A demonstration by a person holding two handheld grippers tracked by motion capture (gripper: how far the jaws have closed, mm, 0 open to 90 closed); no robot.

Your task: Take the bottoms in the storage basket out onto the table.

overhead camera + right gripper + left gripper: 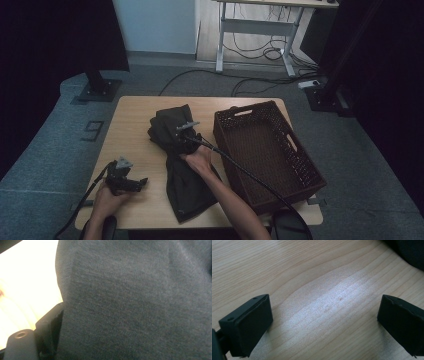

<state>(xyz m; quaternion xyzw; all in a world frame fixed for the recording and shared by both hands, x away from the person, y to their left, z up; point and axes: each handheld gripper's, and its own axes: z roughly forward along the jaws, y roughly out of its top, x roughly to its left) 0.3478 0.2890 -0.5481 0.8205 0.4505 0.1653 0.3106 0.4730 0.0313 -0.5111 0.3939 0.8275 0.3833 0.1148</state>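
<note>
The dark garment (pixel 182 160) lies partly folded along the table (pixel 135 150) centre, just beside the brown basket (pixel 270 150) at the right edge, seemingly for transfer. The right gripper (pixel 186 131) rests on its upper fold, fingers (pixel 48 326) spread wide with cloth between them, not clamped. The left gripper (pixel 131 183) idles near the front-left corner, fingers (pixel 249 322) wide apart, empty.

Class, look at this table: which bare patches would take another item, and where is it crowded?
Free: the table's far-left corner, beyond the left gripper and left of the dark garment; also the basket's empty inside. Crowded: the middle, where the right gripper lies on the garment, close beside the basket.
</note>
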